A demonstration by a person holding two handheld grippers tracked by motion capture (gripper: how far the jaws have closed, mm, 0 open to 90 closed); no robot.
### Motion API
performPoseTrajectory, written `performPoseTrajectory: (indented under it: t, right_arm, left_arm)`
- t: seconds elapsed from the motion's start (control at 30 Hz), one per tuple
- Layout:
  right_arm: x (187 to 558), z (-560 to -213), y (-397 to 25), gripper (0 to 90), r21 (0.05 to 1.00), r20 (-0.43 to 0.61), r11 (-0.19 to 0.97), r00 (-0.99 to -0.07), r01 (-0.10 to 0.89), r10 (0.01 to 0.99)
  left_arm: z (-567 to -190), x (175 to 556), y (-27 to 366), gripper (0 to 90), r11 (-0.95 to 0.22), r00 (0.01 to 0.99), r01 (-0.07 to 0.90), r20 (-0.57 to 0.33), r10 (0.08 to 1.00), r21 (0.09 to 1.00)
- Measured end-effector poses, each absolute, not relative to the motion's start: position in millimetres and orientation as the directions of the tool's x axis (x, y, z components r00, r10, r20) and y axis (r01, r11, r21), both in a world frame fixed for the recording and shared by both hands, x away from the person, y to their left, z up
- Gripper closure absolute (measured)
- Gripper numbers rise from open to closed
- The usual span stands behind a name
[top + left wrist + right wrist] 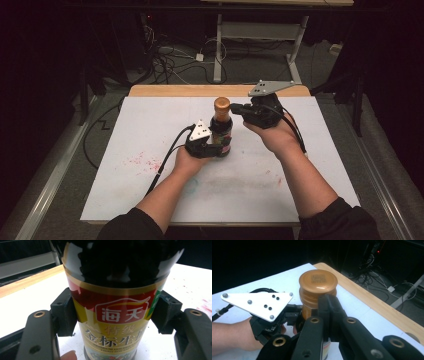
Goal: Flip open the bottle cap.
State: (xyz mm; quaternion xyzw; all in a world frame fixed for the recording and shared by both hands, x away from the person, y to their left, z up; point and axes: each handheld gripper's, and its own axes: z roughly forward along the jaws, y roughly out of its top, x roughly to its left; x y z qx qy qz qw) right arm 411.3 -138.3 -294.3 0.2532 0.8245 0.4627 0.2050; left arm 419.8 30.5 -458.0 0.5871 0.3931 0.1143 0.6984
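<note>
Between the jaws of the left gripper (113, 315) a bottle (115, 305) is standing upright, the two black pads pressing against opposite sides of its label band. Jaws are pinching the lower body of the bottle, pads touching the label on both sides in the left gripper view. Bottle is showing dark, near-black contents, a glossy dark shoulder, and a gold-and-red label with white characters in a red panel and more characters on gold below. A fingertip is showing at the bottom edge of that view, just beside the bottle's base.

Right gripper (328, 302) is sitting high, at the neck. Its jaws are lying pressed together, tips resting against the bottle (312, 307) just under the amber-brown cap (318, 281), to one side of the neck rather than around it. Cap is round, flat-topped, with a small printed square on top.

Seen from the high view, the bottle (221, 131) is standing near the middle of the white desk (150, 125), left gripper (216, 146) low at its body, right gripper (236, 108) just beside the cap (222, 104) from the right. Left hand (189, 161) and right hand (272, 134) are coming in from the near edge. Faint red stains (142, 161) are marking the desk left of the bottle.
</note>
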Motion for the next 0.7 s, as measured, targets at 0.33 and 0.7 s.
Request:
performPoseTrajectory:
  t: [0.33,0.7]
  right_arm:
    - [411.0,-294.1,-136.0,90.0,0.866,-0.114,0.448,-0.784,0.223,0.611]
    - [411.5,-292.9,-133.9,90.0,0.862,-0.13,0.461,-0.785,0.213,0.606]
  left_arm:
    - [-457.3,419.5,28.0,30.9,0.324,0.665,0.303,-0.442,0.602,0.896]
    - [-457.8,419.6,28.6,31.1,0.324,0.666,0.3,-0.441,0.602,0.897]
